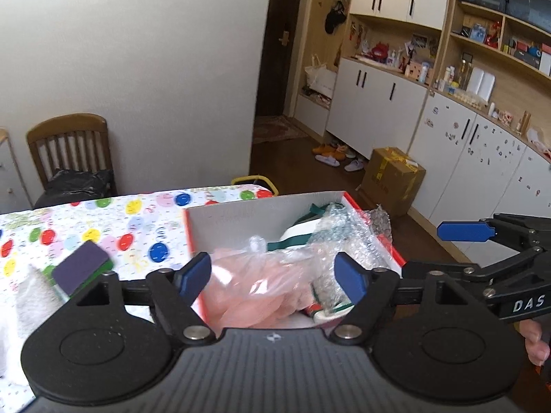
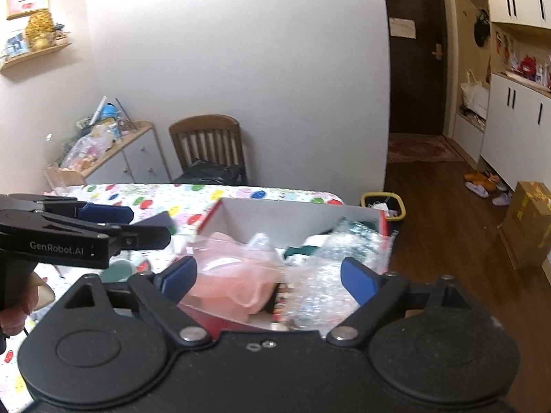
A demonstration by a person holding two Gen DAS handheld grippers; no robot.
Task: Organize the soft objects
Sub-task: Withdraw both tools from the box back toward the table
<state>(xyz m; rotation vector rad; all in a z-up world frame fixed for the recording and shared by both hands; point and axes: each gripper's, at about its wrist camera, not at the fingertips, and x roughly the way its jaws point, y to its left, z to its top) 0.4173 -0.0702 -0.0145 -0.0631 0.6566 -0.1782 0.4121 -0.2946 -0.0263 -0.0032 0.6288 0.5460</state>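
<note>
Box (image 1: 261, 211) bottom hidden under pink bag (image 1: 248, 285), bubble wrap (image 1: 347, 237); left gripper (image 1: 272, 277), right gripper (image 2: 268, 280) both gaping, empty, tilted down above it.

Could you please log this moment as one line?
left gripper: jaws open, empty | right gripper: jaws open, empty | pink plastic bag: in red-rimmed cardboard box

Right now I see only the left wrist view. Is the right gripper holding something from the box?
Observer: No. The right gripper stands open. The pink bag lies in the box, and nothing is pinched.
Operator: What stands left of the chair?
Observer: A low cabinet, its top heaped with clutter.
Operator: Is the yellow bin empty?
Observer: No, some white scraps lie inside it.
</note>
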